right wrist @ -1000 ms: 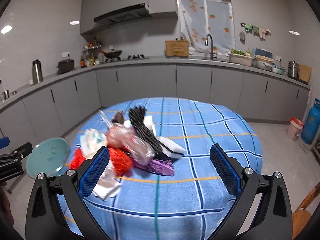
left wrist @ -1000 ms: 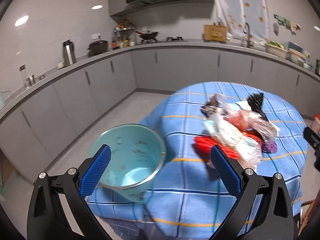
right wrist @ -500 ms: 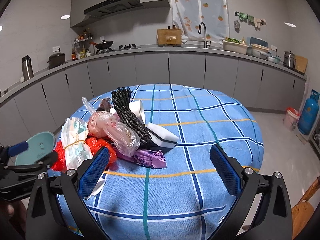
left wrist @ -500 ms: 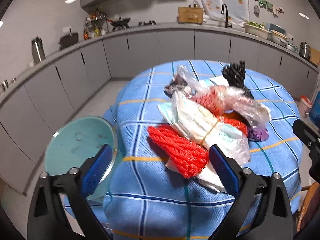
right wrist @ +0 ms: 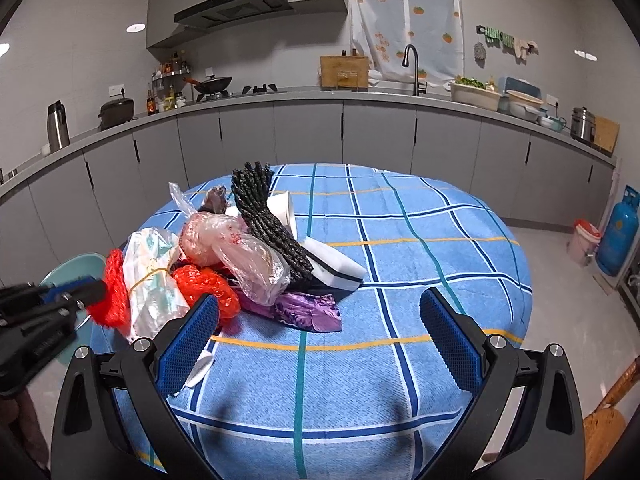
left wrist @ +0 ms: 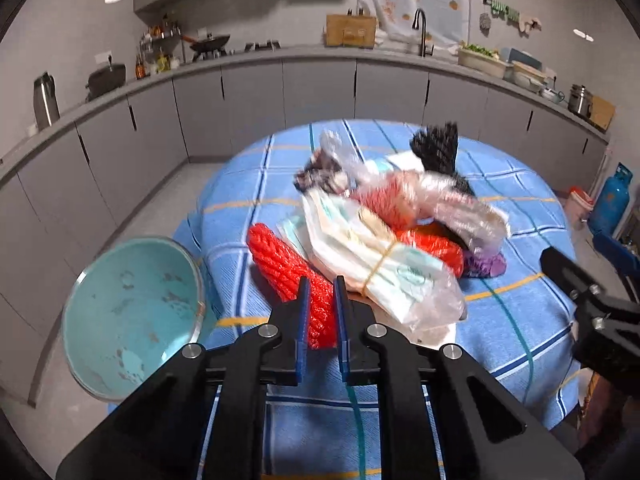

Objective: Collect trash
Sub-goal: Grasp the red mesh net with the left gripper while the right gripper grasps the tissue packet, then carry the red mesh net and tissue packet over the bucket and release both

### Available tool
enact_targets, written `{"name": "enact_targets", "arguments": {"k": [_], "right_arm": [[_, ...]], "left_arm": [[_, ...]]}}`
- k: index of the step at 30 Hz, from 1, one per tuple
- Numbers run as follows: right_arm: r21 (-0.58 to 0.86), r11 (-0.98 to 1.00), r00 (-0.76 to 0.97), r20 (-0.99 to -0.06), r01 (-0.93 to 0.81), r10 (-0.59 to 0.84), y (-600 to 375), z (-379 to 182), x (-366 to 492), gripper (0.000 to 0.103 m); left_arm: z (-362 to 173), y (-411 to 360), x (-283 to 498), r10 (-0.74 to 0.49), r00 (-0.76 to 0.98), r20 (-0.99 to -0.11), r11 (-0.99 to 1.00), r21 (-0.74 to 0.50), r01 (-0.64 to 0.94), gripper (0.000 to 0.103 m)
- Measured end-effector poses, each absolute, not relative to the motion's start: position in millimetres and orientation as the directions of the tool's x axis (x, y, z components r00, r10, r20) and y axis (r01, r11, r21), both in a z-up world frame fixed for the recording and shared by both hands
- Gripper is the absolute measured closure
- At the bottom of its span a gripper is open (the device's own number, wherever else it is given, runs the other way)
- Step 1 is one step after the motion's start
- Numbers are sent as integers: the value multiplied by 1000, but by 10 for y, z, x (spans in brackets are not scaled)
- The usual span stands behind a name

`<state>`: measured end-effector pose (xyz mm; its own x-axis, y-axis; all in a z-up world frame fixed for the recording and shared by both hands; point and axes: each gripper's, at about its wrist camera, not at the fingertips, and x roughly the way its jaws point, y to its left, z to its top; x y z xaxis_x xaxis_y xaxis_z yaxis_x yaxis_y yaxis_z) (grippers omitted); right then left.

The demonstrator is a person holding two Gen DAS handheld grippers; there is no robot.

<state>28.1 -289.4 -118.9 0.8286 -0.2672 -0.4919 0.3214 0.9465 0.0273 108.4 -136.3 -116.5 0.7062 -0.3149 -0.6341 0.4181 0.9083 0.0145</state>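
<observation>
Left tool [left wrist: 319, 300] clamped on red foam net [left wrist: 280, 264] at pile's 8 o'clock edge — right tool [right wrist: 320, 332] wide, empty, above desk [right wrist: 420, 280].

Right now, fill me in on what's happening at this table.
A person with a gripper in each hand is clearing a pile of trash off the blue checked tablecloth. The left gripper has its fingers shut on the red foam netting at the near edge of the pile. The right gripper is open and holds nothing, short of the purple wrapper. A teal bin waits beside the table, nothing dropped in it yet.
</observation>
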Motion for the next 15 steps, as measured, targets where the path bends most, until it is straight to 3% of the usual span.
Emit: {"name": "enact_targets", "arguments": {"k": [7,11,15], "right_arm": [[30,973,865,-465,230,-190,-2656,-1110,342,5],[29,988,876,-466,152,-121,-2442,-1087,472,7],[6,998,880,-472,64,-54,-2210,-1063,573,19]], "left_arm": [[-929,-1157,1005,-237,795,-559,928,111,355,91],[-971,-1026,1083,-221,786,-577,937,99,336,91],[-1000,-875,1132,-190,792,-580,949,98,300,91]]}}
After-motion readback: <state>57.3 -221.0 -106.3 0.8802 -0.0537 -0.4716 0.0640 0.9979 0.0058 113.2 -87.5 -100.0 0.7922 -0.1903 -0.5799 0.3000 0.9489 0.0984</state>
